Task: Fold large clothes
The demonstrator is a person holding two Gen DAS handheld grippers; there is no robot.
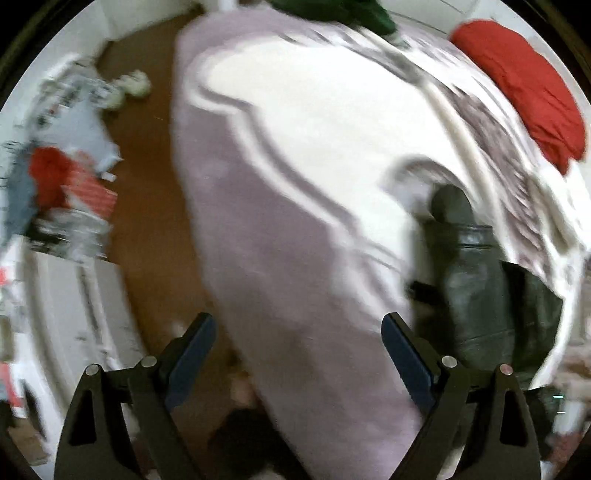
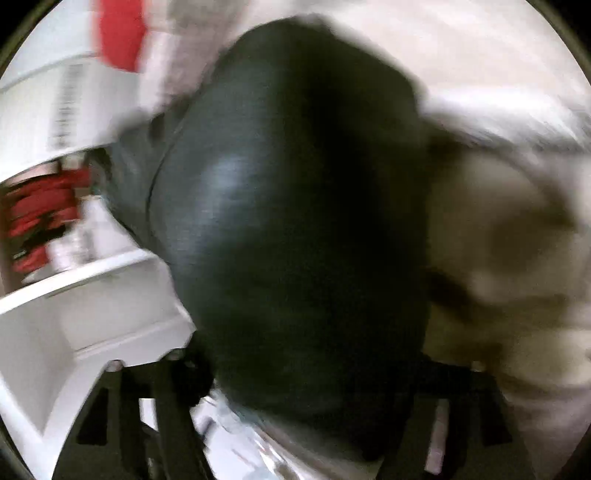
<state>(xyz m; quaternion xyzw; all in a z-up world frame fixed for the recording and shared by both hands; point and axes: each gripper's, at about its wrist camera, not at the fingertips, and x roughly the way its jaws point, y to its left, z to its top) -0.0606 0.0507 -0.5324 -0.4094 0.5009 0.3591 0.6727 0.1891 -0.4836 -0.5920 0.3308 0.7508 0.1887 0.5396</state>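
A dark grey-black leather-like garment (image 1: 480, 288) hangs at the right of the left wrist view, over the edge of a bed with a lilac and white blanket (image 1: 288, 155). My left gripper (image 1: 299, 332) is open and empty above the blanket's near side. In the right wrist view the same dark garment (image 2: 295, 221) fills the middle, very close and blurred. It covers my right gripper's fingertips; only the dark finger bases show at the bottom. Whether that gripper holds the garment cannot be told.
A red cloth (image 1: 524, 88) and a dark green cloth (image 1: 332, 11) lie on the bed's far side. Brown floor (image 1: 147, 206) runs left of the bed, with cluttered items (image 1: 62, 177) and a white cabinet (image 1: 74, 314). White shelves (image 2: 92, 302) with red items (image 2: 40, 214) stand left.
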